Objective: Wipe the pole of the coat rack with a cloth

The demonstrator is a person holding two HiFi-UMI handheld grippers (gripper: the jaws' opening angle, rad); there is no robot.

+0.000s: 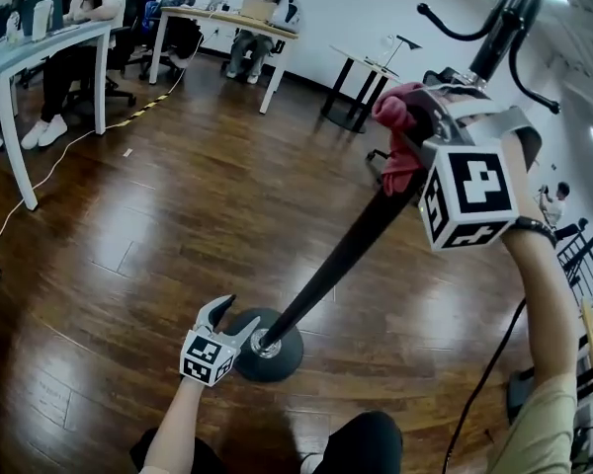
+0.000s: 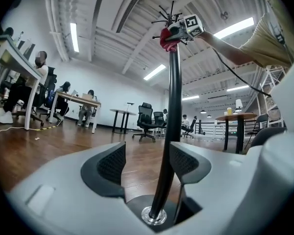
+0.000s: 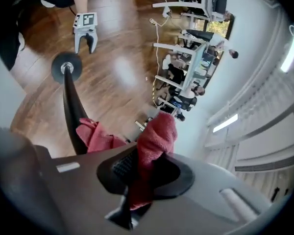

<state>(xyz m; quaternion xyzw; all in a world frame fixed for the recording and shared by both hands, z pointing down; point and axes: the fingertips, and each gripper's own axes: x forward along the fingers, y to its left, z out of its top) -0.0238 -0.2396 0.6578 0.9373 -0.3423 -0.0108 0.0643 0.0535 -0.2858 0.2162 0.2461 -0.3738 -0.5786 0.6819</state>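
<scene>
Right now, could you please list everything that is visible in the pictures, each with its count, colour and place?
coat rack pole: one, black, slanting up from its base at the middle of the head view
base: one, black, round, on the floor at the pole's foot
cloth: one, red, high on the pole, bunched against it
floor: one, brown wood, glossy, under everything
desks: two, white, far left and at the back
seated people: at least three, at those desks
small table: one, dark, by the back wall
left gripper: one, grey-white, low beside the base, fingers apart
right gripper: one, grey-white, high on the pole, fingers closed on the cloth
</scene>
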